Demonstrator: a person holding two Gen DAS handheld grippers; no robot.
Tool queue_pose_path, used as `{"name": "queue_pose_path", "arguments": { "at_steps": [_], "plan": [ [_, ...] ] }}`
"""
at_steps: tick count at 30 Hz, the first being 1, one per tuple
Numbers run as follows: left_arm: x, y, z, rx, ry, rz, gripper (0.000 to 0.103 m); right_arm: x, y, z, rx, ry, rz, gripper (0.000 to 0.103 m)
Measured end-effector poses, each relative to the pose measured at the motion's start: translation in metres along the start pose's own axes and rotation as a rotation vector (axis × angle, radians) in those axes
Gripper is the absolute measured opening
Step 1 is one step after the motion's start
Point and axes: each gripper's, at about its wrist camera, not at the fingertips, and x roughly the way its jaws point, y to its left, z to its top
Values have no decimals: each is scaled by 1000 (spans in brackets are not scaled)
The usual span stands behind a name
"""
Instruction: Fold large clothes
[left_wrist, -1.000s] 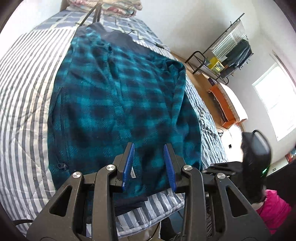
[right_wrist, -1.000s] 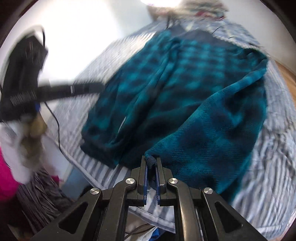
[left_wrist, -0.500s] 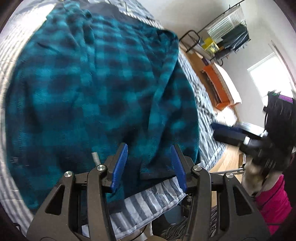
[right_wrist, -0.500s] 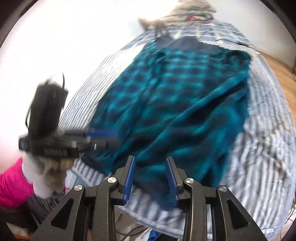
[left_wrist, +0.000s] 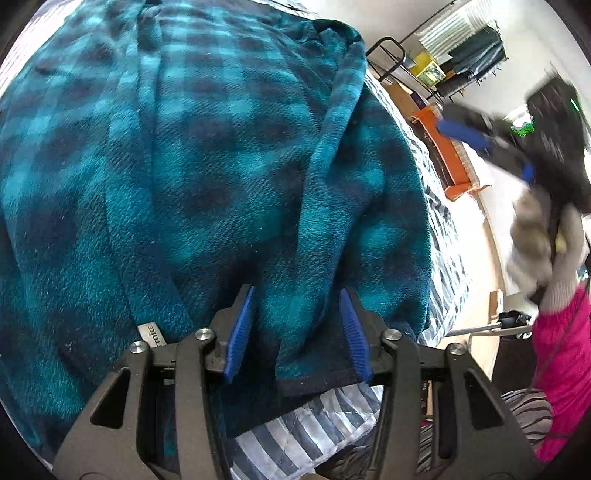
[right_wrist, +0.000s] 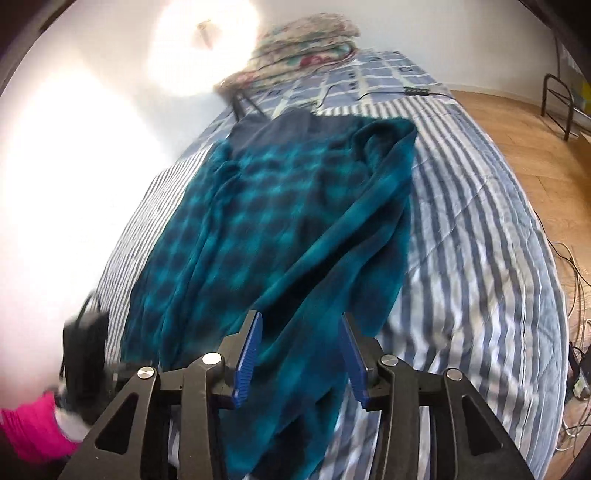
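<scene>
A teal and black plaid fleece jacket (left_wrist: 207, 177) lies spread on the striped bed cover (left_wrist: 317, 428). One sleeve (left_wrist: 332, 147) lies folded lengthwise over the body, its dark cuff at the near hem. My left gripper (left_wrist: 297, 336) hovers low over that cuff. Its jaws are closing, with cloth between the blue pads (left_wrist: 240, 332) but not pinched. My right gripper (right_wrist: 301, 358) is above the jacket's (right_wrist: 280, 229) near right part, jaws opening and holding nothing. It also shows blurred at the left wrist view's upper right, the right gripper (left_wrist: 476, 136).
Folded quilts (right_wrist: 306, 48) and a black cable (right_wrist: 406, 90) lie at the bed's far end. Wood floor (right_wrist: 517, 122) with loose cords (right_wrist: 572, 291) runs along the right side. A clothes rack (left_wrist: 461, 48) and orange furniture (left_wrist: 447, 158) stand beyond. A pink sleeve (left_wrist: 561, 369) is close by.
The right gripper let go of the dark sleeve cuff, opened and swung away to the right. The left gripper dropped closer to the jacket's near hem, widening and then narrowing.
</scene>
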Motion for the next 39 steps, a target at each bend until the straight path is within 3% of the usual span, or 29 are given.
{"name": "queue_pose_path", "arguments": {
  "at_steps": [2,5,11,19,21,23,25,28,31,35,39],
  "plan": [
    [1,-3,0,18,12,0,16,8,-9,15,16,-15,-10,52],
    [0,-14,-1,64,7,-2,5,23,-29,43,66,-38,-23,52],
    [-13,-40,-6,164,-23,-13,2,52,-70,97,178,-76,-41,52],
    [-21,-35,-3,118,-17,-55,2,94,-117,148,323,-101,-83,52],
    [-21,-36,-4,120,-17,-57,2,100,-124,152,339,-99,-82,35],
    [-21,-36,-4,121,-13,-63,2,108,-127,156,354,-78,-47,11],
    [-20,-37,-5,126,-7,-69,1,106,-121,157,330,-69,-61,2],
    [-19,-40,-4,133,-4,-85,1,89,-99,160,251,-82,-199,1],
    [-20,-42,-5,149,-5,-105,1,67,-65,171,135,-126,-261,1],
    [-19,-48,-9,162,-2,-108,1,63,-19,194,-5,-139,-264,0],
    [-17,-42,-10,145,2,-101,1,96,14,210,-81,-94,-248,0]
  ]
}}
